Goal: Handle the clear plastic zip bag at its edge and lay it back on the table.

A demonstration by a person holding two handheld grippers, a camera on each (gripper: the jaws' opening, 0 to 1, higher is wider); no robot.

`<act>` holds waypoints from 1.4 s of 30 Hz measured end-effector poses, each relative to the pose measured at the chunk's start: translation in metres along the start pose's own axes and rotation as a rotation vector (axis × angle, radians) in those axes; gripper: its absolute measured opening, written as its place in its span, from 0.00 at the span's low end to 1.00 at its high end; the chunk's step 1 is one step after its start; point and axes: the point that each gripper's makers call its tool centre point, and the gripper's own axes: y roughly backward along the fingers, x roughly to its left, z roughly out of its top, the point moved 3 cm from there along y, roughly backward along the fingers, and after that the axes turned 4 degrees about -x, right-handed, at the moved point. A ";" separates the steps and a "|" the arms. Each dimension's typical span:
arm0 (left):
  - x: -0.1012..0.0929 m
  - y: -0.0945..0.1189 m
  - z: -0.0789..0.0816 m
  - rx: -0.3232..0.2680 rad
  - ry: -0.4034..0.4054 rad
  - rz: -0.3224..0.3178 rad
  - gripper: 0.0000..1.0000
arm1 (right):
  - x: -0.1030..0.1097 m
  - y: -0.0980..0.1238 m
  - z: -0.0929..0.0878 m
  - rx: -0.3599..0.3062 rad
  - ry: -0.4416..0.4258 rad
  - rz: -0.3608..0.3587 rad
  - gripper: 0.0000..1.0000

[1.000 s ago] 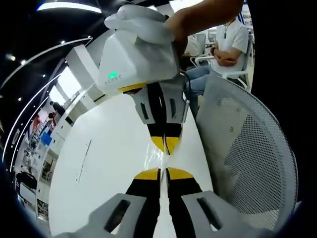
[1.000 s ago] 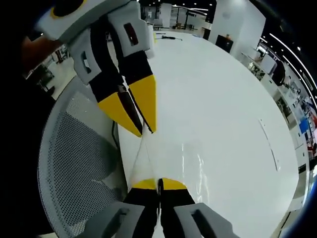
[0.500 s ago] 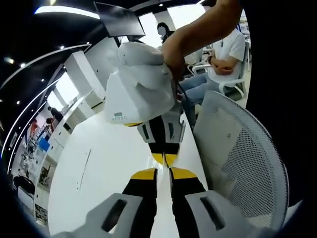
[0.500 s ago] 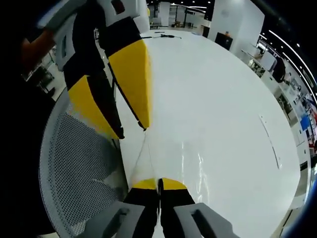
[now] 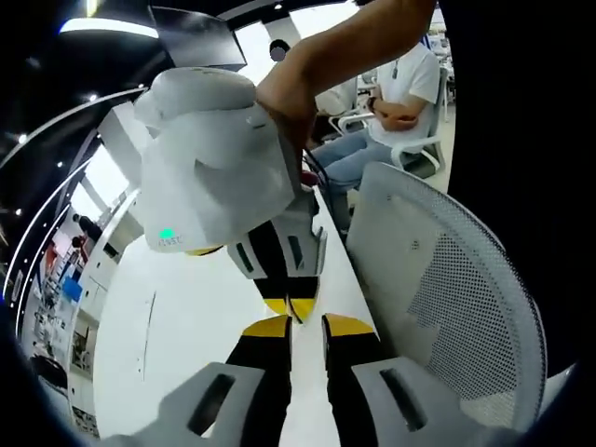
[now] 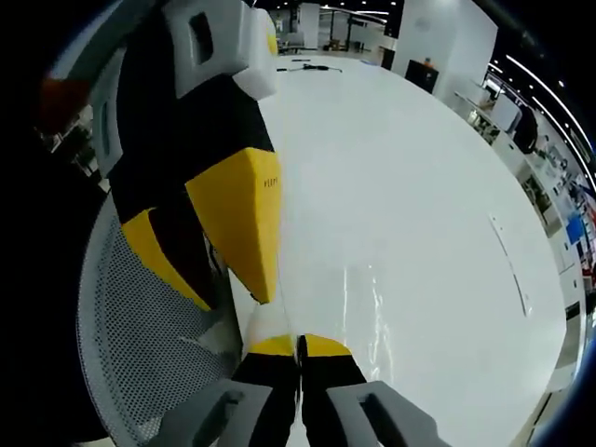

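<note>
Clear plastic zip bag [image 6: 361,300]: mostly flat on the white table [image 6: 410,158], near the table's chair-side edge; I read it only by glints, with its near edge rising to my right jaws.
Right gripper [image 6: 298,346]: black-and-yellow jaws pressed together, pinching that bag edge as far as I can tell. Held low over the table edge, I judge, so the film drapes down rather than folding.
Left gripper [image 5: 305,326]: jaws spread with a clear gap and nothing between them; it sits tip to tip with the right gripper, just above the table edge. I think it is parked there to guide or re-take the edge if it slips.
White mesh chair back [image 5: 447,298]: just beside the table edge, close to both grippers. I would avoid snagging the film on it.
Step in hand: lay-down nearly finished, by my judgement; the last edge is not yet released.
Next move: lower the right jaws to the table, then part them.
Risk: thin film may cling to the pads and lift off the table.
</note>
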 end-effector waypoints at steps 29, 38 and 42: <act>-0.009 -0.018 -0.015 0.103 -0.110 -0.021 0.00 | -0.021 0.025 0.016 -0.055 -0.095 -0.091 0.00; -0.010 -0.019 -0.012 0.096 -0.091 -0.017 0.00 | -0.045 0.034 0.031 -0.103 -0.128 -0.142 0.00; -0.015 -0.022 -0.018 0.121 -0.091 -0.025 0.00 | -0.057 0.041 0.039 -0.122 -0.127 -0.176 0.00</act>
